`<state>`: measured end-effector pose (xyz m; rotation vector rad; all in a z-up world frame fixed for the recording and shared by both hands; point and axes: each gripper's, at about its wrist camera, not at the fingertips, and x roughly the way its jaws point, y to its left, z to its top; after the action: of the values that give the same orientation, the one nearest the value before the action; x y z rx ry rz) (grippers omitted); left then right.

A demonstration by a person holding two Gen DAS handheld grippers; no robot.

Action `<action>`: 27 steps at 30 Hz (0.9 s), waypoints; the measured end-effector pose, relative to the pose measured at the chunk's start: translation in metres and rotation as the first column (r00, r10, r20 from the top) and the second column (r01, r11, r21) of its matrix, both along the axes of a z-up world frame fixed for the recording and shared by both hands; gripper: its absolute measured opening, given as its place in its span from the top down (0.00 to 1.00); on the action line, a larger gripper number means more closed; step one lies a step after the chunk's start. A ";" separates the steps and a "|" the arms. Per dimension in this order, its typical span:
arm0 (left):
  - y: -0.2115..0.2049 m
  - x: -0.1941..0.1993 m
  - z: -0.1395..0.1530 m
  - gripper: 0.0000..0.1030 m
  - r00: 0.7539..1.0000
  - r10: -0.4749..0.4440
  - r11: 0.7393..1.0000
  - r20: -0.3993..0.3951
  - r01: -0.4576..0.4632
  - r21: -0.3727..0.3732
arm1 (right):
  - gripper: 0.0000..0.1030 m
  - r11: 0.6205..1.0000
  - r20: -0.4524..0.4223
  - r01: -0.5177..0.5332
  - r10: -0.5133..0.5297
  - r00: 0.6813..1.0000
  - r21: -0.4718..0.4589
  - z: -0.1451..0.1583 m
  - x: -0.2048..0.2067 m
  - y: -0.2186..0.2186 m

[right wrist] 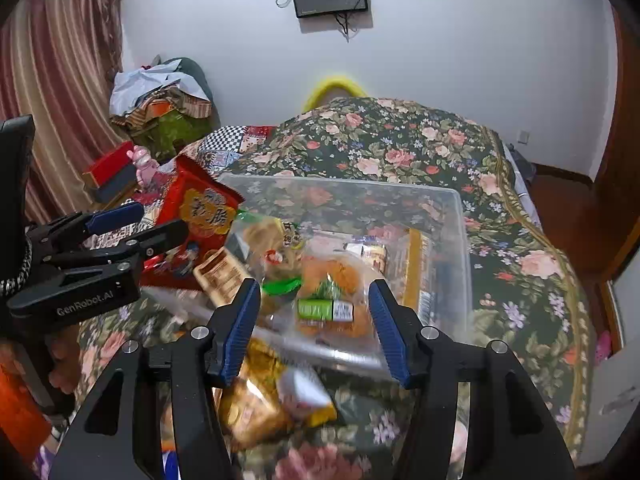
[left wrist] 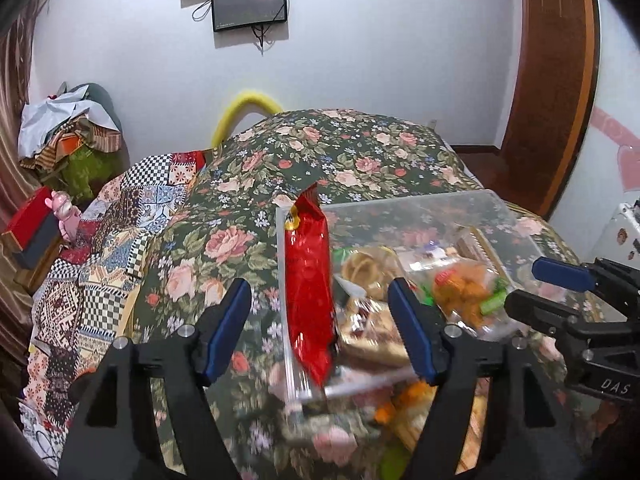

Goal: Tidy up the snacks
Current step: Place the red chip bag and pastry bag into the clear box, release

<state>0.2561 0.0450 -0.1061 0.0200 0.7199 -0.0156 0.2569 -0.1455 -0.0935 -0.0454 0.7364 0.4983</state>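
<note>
"GenRobot.AI" lettering on left gripper point(right wrist: 136, 226) beside red snack bag point(right wrist: 198, 216)

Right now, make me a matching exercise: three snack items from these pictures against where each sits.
Things:
1. tall red foil snack bag
2. clear bag of orange pastries with a green label
3. gold foil snack packet

Places:
A. on the floral cloth, outside the clear plastic bin
B. standing at the bin's left wall
C. lying inside the bin, in its middle

Pairs: 1-B, 2-C, 3-A
</note>
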 end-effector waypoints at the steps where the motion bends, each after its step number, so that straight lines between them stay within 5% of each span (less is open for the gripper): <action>1: 0.000 -0.005 0.002 0.28 1.000 0.002 1.000 -0.001 -0.002 -0.005 | 0.47 1.000 0.005 -0.001 0.001 1.000 -0.005 0.002 -0.005 -0.001; 11: 0.008 -0.071 0.005 0.20 0.998 0.013 0.997 -0.057 -0.017 -0.075 | 0.36 0.998 0.008 -0.056 0.057 0.998 -0.037 0.003 -0.066 -0.004; 27: 0.023 -0.135 -0.045 0.20 0.981 0.040 0.996 -0.189 -0.055 -0.075 | 0.24 0.989 -0.196 -0.147 0.142 0.970 -0.012 -0.067 -0.094 0.030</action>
<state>0.1208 0.0684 -0.1508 -0.0761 0.9074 -0.0009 0.1627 -0.1158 -0.1608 -0.0755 0.9363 0.6382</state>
